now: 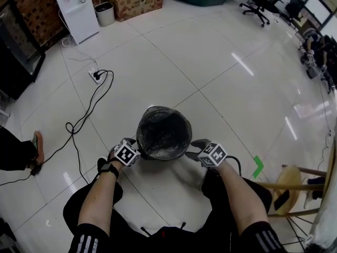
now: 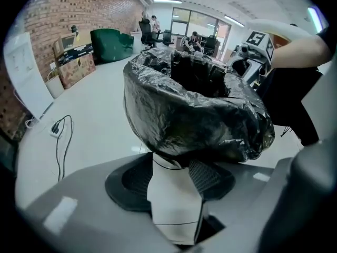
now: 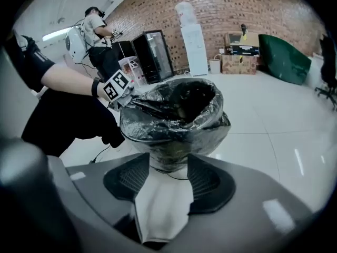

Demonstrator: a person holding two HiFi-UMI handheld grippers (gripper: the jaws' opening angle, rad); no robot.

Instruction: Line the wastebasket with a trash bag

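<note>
The wastebasket (image 1: 141, 135) stands on the white floor between my knees, lined with a crinkled black trash bag (image 1: 164, 136) folded out over its rim. My left gripper (image 1: 136, 145) is at the rim's left side and my right gripper (image 1: 194, 149) at its right side. In the left gripper view the bag's overhang (image 2: 195, 117) hangs just beyond the left gripper (image 2: 176, 175), whose jaws stand apart with nothing pinched. In the right gripper view the bagged basket (image 3: 174, 123) sits just past the right gripper (image 3: 167, 175), whose jaws are wide apart and hold nothing. The basket's own wall is hidden under the bag.
A power strip with a black cable (image 1: 96, 76) lies on the floor at the left. A wooden chair (image 1: 295, 186) and a green tape mark (image 1: 257, 166) are at the right. A water dispenser (image 1: 73, 7), boxes (image 1: 138, 1) and office chairs (image 1: 260, 1) stand at the back.
</note>
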